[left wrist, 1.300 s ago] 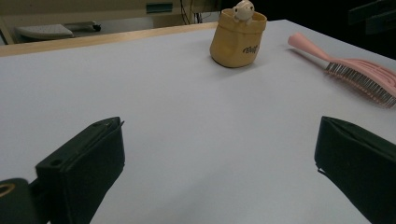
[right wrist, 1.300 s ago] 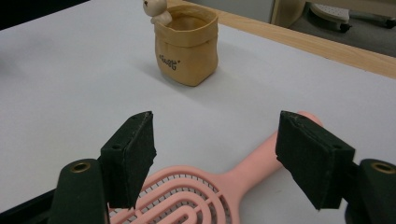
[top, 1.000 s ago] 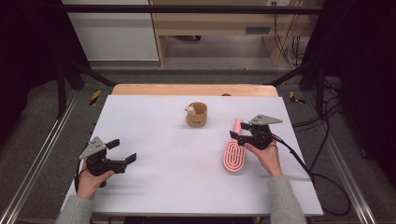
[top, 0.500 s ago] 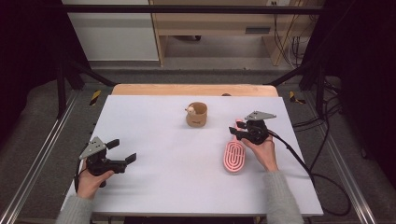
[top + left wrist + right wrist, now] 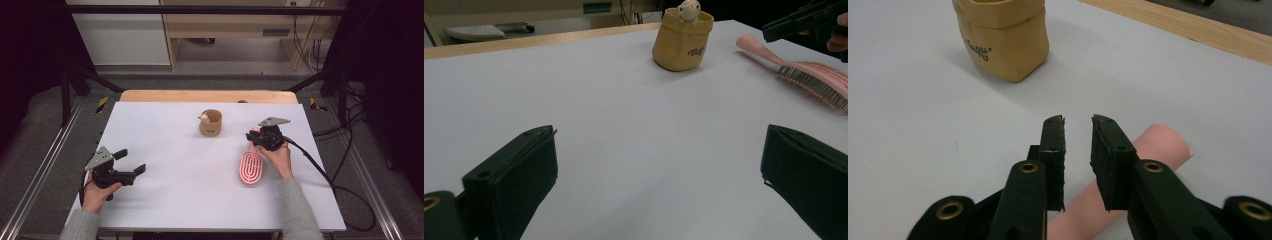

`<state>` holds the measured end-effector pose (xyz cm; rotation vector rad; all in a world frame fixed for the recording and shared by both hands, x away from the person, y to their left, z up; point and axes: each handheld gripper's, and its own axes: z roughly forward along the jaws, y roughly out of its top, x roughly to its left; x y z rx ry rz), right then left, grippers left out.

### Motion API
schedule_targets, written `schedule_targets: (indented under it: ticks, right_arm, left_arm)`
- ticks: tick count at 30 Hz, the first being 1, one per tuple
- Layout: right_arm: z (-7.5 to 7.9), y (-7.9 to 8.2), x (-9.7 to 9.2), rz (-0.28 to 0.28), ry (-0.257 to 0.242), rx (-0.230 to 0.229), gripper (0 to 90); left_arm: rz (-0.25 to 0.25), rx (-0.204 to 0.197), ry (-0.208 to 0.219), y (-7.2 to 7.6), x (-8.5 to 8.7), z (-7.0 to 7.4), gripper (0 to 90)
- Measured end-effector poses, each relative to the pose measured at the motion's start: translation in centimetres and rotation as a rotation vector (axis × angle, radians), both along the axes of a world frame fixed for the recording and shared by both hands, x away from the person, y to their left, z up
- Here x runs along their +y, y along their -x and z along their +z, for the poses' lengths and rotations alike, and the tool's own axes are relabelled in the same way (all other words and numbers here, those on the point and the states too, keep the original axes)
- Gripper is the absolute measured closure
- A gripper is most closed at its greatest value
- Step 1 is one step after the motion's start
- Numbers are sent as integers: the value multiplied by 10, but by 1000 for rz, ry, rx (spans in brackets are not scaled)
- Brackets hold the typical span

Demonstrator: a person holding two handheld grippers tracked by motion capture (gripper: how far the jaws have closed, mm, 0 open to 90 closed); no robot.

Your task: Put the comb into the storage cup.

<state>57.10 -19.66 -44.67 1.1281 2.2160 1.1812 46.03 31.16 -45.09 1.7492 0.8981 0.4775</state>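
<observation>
Hovering over the pink hairbrush's [image 5: 251, 167] handle near the table's [image 5: 165, 150] right edge, the right gripper [image 5: 1078, 150] had been closing, jaws narrowly apart, gripping nothing; the left gripper [image 5: 659, 170] stood wide open.

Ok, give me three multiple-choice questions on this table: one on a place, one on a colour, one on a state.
1. In the high view, where does the brush lie from the cup?
A. left of it
B. right of it and nearer the person
C. inside it

2. What colour is the brush?
A. pink
B. blue
C. black

3. What state is the left hand-held gripper in?
A. shut on the cup
B. shut on nothing
C. wide open and empty

Answers:
1 B, the brush lies apart from the cup, to its right and lower in the view.
2 A, its head and handle are both pink.
3 C, its jaws stand far apart with nothing between them.
</observation>
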Motion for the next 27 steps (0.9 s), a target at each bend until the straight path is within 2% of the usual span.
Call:
schedule_targets:
  ticks: [11, 27]
  right_arm:
    - [-6, -8, 2, -1, 18, 16, 900]
    - [-16, -16, 5, -22, 80, 42, 900]
  left_arm:
    - [3, 0, 4, 0, 0, 0, 16]
    - [3, 0, 1, 0, 1, -1, 16]
